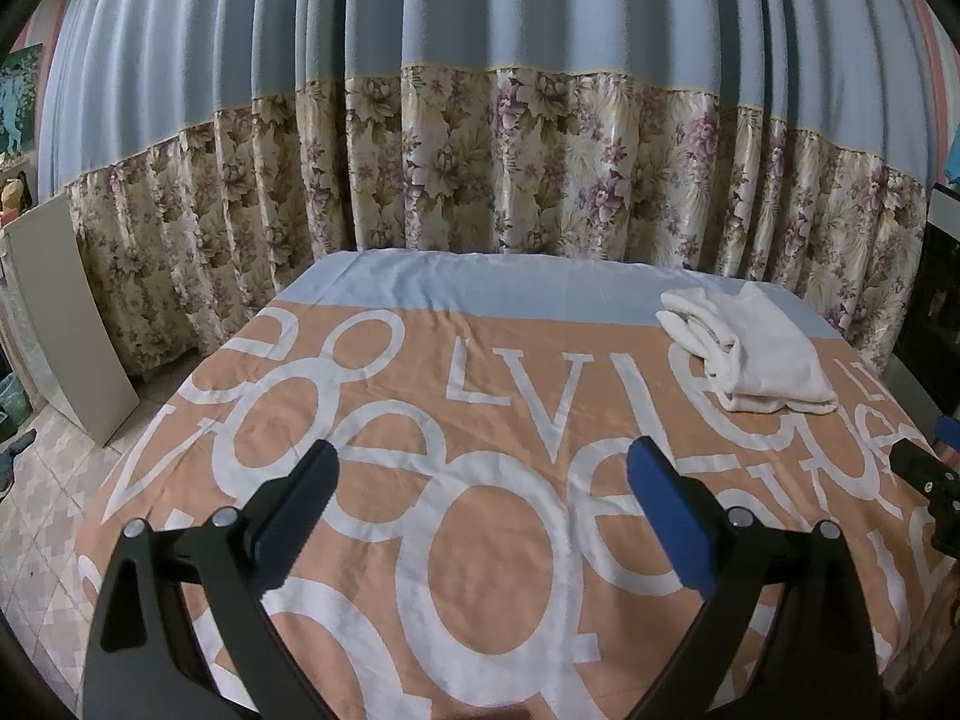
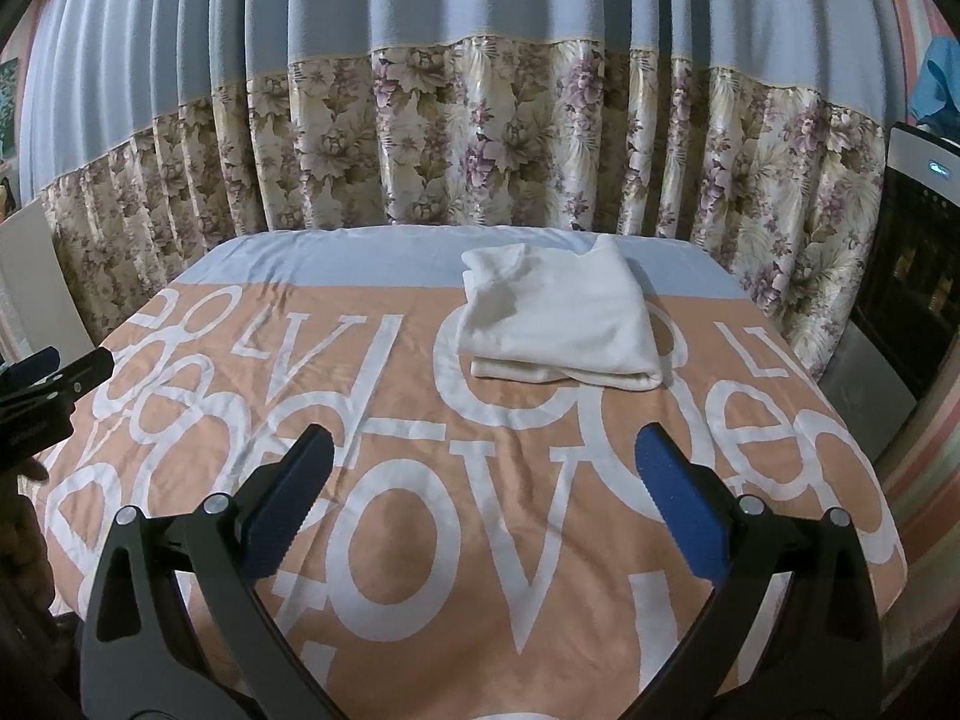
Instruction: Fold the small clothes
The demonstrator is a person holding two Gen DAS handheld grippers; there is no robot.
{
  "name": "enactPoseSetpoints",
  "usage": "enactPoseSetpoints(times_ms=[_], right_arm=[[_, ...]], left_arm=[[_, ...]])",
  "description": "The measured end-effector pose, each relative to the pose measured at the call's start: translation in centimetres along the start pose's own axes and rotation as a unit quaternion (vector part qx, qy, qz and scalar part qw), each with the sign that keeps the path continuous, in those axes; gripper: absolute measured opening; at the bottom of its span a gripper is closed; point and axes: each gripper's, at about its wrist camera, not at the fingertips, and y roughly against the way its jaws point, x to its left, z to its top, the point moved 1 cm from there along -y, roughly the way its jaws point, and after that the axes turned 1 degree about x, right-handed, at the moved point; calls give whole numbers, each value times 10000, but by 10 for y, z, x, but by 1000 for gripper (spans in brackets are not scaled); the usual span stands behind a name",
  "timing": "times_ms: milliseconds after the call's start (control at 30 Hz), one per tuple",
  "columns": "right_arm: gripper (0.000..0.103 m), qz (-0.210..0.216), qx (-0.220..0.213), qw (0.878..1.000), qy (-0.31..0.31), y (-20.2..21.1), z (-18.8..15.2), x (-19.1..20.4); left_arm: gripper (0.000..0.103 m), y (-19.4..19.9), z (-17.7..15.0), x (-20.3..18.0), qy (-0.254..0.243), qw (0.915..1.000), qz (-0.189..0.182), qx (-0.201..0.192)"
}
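since the white folded cotton garment is laid squared at the far right of the peach lettered bedcover, both the left gripper and right gripper are held spread wide, empty, well back from it.

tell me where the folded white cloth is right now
The folded white cloth lies on the far right part of the lettered bedspread, near its blue strip and the flowered curtain. Both grippers hang open short of it, neither touching.
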Motion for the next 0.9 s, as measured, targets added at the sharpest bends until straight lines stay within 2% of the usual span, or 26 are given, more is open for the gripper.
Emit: enactPoseSetpoints(times_ms=[100,233,900], right_arm=[[100,-21,9,10000,0,-1,-1,-1],[100,-25,26,10000,25,-2,-2,-1],[100,-59,20,9999,93,-4,-5,6]], left_arm=[[101,0,-2,-3,-153,9998,82,-31],[101,1,-4,-4,-147,9999,-68,0],[101,3,-3,-11,-289,9994,-203,-20]])
